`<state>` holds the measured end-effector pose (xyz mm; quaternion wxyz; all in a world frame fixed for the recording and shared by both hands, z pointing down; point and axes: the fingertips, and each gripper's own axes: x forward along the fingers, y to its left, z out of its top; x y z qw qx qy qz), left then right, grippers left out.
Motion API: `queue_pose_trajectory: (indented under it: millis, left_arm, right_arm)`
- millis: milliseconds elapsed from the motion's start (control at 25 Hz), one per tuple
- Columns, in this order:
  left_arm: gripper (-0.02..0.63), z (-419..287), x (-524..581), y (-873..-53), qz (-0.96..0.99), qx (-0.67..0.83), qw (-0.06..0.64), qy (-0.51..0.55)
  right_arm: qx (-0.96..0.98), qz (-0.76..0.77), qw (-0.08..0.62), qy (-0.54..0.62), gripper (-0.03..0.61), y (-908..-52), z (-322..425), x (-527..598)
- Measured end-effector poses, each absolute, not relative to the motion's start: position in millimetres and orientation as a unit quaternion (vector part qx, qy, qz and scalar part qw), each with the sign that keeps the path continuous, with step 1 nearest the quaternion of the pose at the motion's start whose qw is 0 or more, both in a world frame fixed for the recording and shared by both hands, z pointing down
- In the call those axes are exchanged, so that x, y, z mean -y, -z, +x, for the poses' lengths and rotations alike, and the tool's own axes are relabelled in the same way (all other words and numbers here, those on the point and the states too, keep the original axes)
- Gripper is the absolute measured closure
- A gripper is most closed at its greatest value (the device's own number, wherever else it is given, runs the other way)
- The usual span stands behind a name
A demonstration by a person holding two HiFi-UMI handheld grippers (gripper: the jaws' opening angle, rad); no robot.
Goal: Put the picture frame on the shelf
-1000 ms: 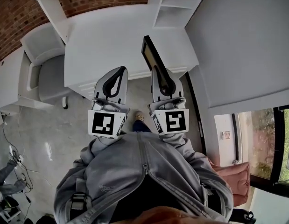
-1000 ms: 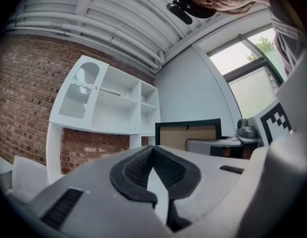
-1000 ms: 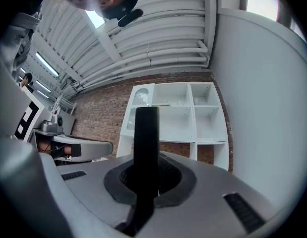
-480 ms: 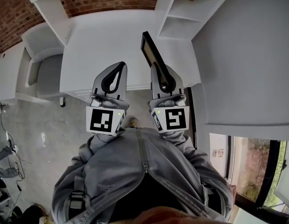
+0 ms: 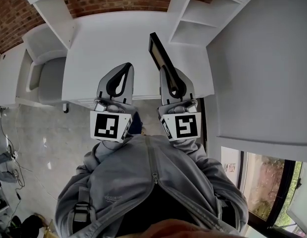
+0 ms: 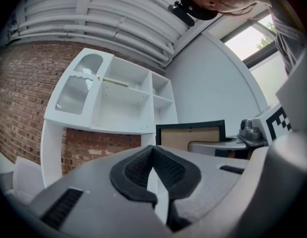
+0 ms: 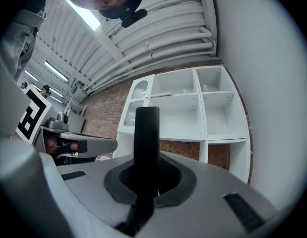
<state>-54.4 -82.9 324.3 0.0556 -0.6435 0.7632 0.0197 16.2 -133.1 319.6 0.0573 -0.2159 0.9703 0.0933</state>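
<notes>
The right gripper [image 5: 166,72] is clamping its 2 jaws on the black-rimmed rectangular picture frame [image 5: 157,51], which is standing on edge over the white desk's [image 5: 108,38] front-right corner, below the white open shelf unit [image 5: 193,19]. The left gripper [image 5: 124,68] is hovering beside it, closed and empty.

Bright diffuse daylight, window [image 5: 257,182] glare low right, ceiling strip lights [image 7: 55,71], soft shadows, heavy fisheye bending, black vignette in 2 gripper views, picture frame [image 7: 146,148] close-up soft
</notes>
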Motion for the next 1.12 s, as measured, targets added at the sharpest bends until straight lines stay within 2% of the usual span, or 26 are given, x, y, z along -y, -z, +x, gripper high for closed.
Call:
queue_pose_trajectory:
  millis: [1120]
  left_arm:
    - [0.606, -190, 212, -306, -0.668, -0.74, 0.072, -0.027]
  right_arm:
    - [-0.957, -0.251, 0.075, -0.123, 0.546, -295, -125, 255]
